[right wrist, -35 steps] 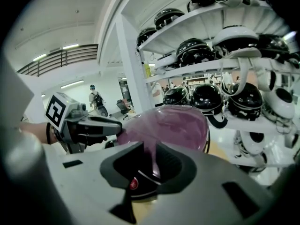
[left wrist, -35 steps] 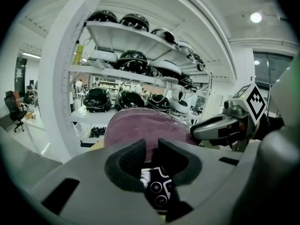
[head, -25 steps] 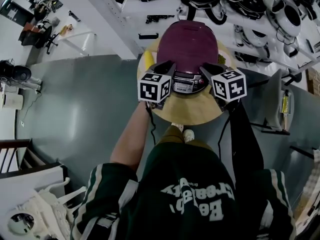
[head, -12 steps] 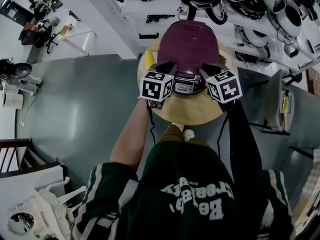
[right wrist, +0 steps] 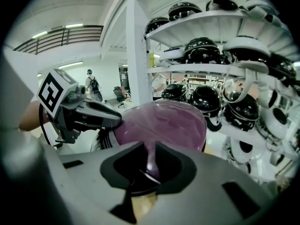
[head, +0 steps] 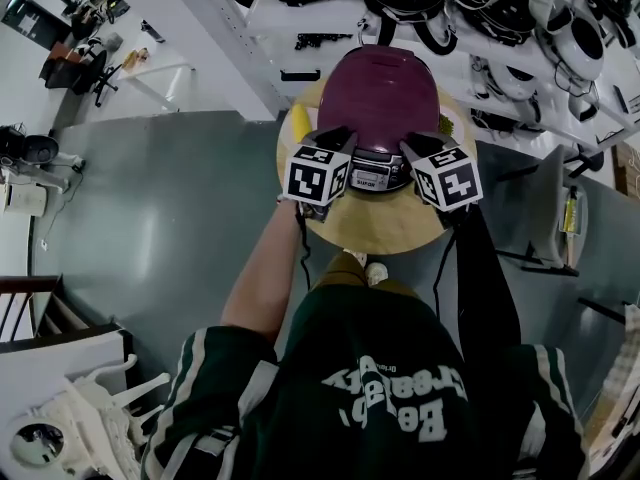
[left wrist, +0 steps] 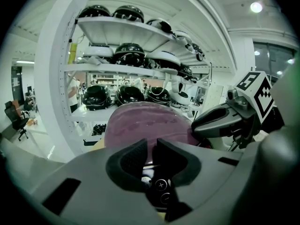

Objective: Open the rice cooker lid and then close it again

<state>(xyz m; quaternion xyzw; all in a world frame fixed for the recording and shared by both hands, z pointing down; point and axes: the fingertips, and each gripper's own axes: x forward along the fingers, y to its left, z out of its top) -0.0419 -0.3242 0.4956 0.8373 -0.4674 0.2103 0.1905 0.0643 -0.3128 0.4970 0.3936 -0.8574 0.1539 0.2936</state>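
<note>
Rice cooker (head: pixel 378 88) sits closed on the round table (head: pixel 385 230). Left gripper (head: pixel 337 136) and right gripper (head: pixel 413 146) flank its near panel, jaws slightly spread, pinching nothing.

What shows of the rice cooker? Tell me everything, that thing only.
The rice cooker has a glossy maroon domed lid, shut, over a dark front panel with round buttons. It stands upright on the round wooden table, before the helmet shelves. The left gripper and right gripper sit at its front corners, jaws slightly apart; contact can't be told.
</note>
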